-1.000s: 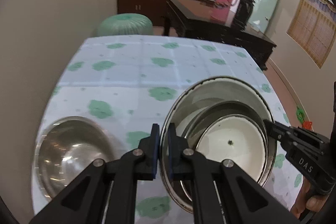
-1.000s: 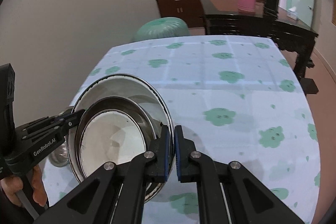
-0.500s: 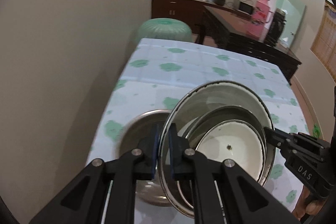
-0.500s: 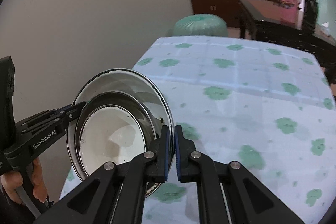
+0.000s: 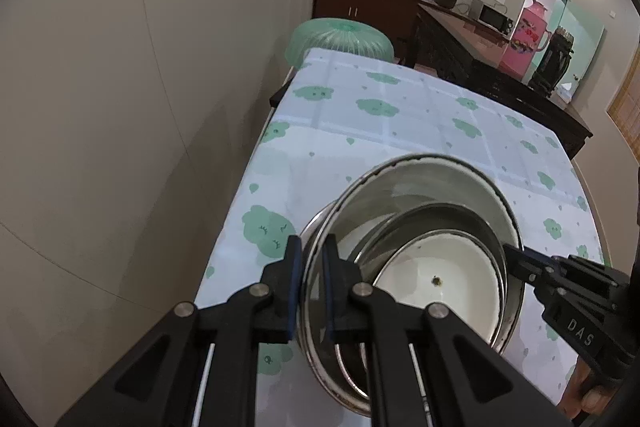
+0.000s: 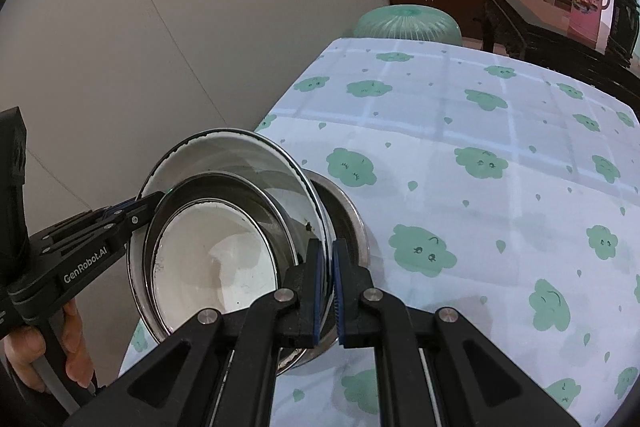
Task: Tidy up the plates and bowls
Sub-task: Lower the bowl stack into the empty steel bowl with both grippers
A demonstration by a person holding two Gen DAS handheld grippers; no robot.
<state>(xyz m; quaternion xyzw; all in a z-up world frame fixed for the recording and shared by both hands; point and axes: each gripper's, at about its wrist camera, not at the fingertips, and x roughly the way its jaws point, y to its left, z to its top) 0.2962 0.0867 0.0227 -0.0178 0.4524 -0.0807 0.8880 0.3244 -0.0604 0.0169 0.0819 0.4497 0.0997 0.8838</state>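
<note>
Green-clouded tablecloth [image 6: 460,131] beside grey wall [image 5: 140,87], dark sideboard [image 5: 360,3] beyond.

I have the table [image 5: 400,131] under a pale checked tablecloth [image 6: 460,131] printed with green cloud shapes and small green drops. Its left edge runs just beside the grey wall, and the far left corner shows a bit of dark frame beneath the cloth. Directly on the cloth I can make out only one item: a steel bowl [image 6: 344,219] near the left edge, toward the near end, mostly hidden behind the dishes held above it. I cannot tell whether those held dishes touch it. The cloth I can see beyond the bowl lies flat.
</note>
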